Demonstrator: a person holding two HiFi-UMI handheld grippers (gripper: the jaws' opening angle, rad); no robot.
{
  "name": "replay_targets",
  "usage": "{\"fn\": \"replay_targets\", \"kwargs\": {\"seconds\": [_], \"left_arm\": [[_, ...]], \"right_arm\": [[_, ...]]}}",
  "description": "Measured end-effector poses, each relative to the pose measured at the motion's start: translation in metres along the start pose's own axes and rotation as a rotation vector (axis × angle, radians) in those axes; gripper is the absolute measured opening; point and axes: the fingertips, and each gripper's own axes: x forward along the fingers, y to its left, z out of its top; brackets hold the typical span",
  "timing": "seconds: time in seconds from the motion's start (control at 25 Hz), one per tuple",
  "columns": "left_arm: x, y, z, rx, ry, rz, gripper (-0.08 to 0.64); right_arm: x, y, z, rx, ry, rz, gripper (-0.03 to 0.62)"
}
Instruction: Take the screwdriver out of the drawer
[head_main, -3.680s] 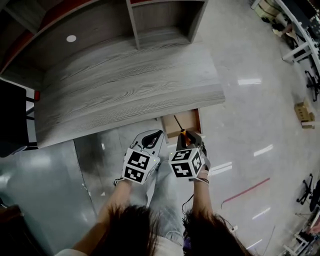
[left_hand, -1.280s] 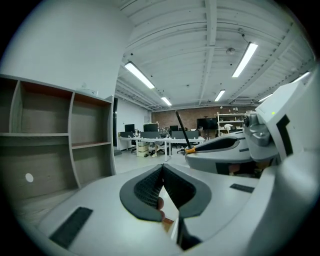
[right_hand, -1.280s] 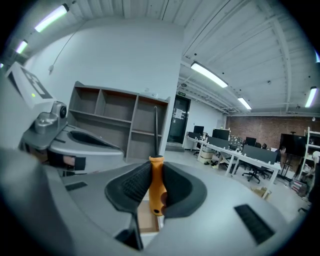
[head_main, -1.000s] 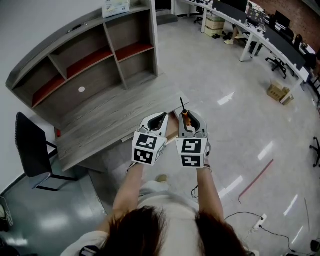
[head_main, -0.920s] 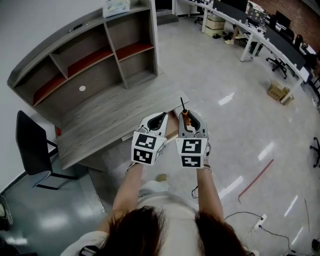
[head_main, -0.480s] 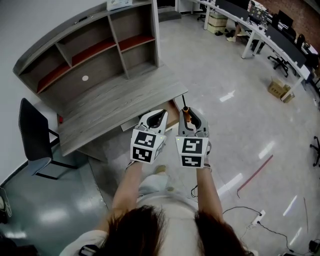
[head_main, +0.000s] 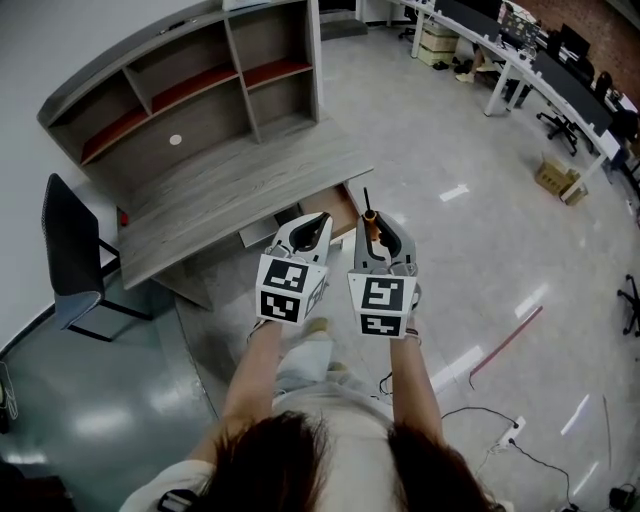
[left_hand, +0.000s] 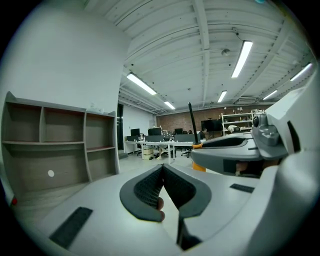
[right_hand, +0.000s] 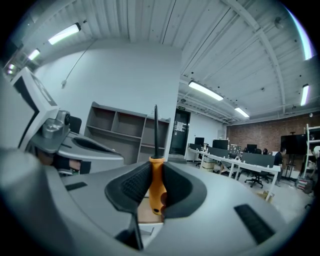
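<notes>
My right gripper (head_main: 373, 228) (right_hand: 156, 189) is shut on the orange handle of the screwdriver (right_hand: 156, 186), whose dark shaft (head_main: 366, 200) points up and away from me. The screwdriver is held in the air, well above the open wooden drawer (head_main: 322, 216) under the grey desk's front right corner. My left gripper (head_main: 310, 229) (left_hand: 161, 187) is beside the right one, its jaws shut with nothing between them. In the left gripper view the screwdriver (left_hand: 193, 127) shows beyond the right gripper's body.
The grey wood desk (head_main: 230, 195) carries a shelf unit (head_main: 190, 75) at its back. A black chair (head_main: 72, 255) stands to the desk's left. Office desks and chairs (head_main: 540, 60) line the far right, with a cardboard box (head_main: 556, 178) and cables (head_main: 470, 410) on the shiny floor.
Both grippers have risen and drawn back from the desk with the screwdriver, which came out of the drawer. The view has widened and the drawer stays open.
</notes>
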Motion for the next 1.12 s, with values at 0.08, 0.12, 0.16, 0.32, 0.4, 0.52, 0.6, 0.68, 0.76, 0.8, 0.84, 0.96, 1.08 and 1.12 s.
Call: {"fn": "replay_targets", "kwargs": {"seconds": [0.08, 0.12, 0.16, 0.32, 0.4, 0.52, 0.6, 0.68, 0.76, 0.8, 0.84, 0.96, 1.08, 1.12], "left_arm": [[-0.006, -0.005, 0.000, 0.002, -0.001, 0.004, 0.017], [-0.009, -0.007, 0.000, 0.005, -0.001, 0.004, 0.017], [-0.011, -0.009, 0.000, 0.008, 0.000, 0.004, 0.017], [-0.018, -0.013, 0.001, 0.016, 0.001, 0.003, 0.017], [-0.019, -0.013, 0.002, 0.020, -0.002, 0.002, 0.017], [-0.018, -0.011, 0.006, 0.026, -0.011, -0.005, 0.017], [-0.017, -0.009, 0.008, 0.033, -0.012, -0.011, 0.017], [-0.016, -0.004, 0.011, 0.043, -0.017, -0.017, 0.017], [-0.016, 0.004, 0.014, 0.050, -0.023, -0.022, 0.017], [-0.016, 0.008, 0.015, 0.051, -0.025, -0.023, 0.017], [-0.016, 0.014, 0.016, 0.051, -0.025, -0.024, 0.017], [-0.017, 0.033, 0.019, 0.051, -0.031, -0.024, 0.017], [-0.017, 0.048, 0.022, 0.042, -0.037, -0.030, 0.017], [-0.017, 0.053, 0.023, 0.040, -0.039, -0.033, 0.017]], "right_arm": [[-0.007, 0.002, 0.002, 0.000, -0.008, 0.003, 0.086], [-0.010, 0.003, 0.002, 0.000, -0.011, 0.004, 0.086], [-0.012, 0.004, 0.003, 0.001, -0.015, 0.004, 0.086], [-0.019, 0.006, 0.005, 0.003, -0.025, 0.004, 0.084], [-0.020, 0.007, 0.006, 0.004, -0.028, 0.004, 0.084], [-0.017, 0.009, 0.009, -0.001, -0.031, 0.005, 0.084], [-0.014, 0.009, 0.012, -0.006, -0.035, 0.002, 0.084], [-0.010, 0.011, 0.016, -0.010, -0.040, -0.005, 0.084], [-0.003, 0.013, 0.021, -0.012, -0.043, -0.012, 0.084], [0.001, 0.015, 0.023, -0.012, -0.044, -0.015, 0.084], [0.005, 0.018, 0.025, -0.013, -0.045, -0.017, 0.084], [0.017, 0.028, 0.031, -0.018, -0.044, -0.026, 0.084], [0.027, 0.035, 0.034, -0.022, -0.038, -0.036, 0.084], [0.030, 0.037, 0.035, -0.023, -0.036, -0.041, 0.084]]}}
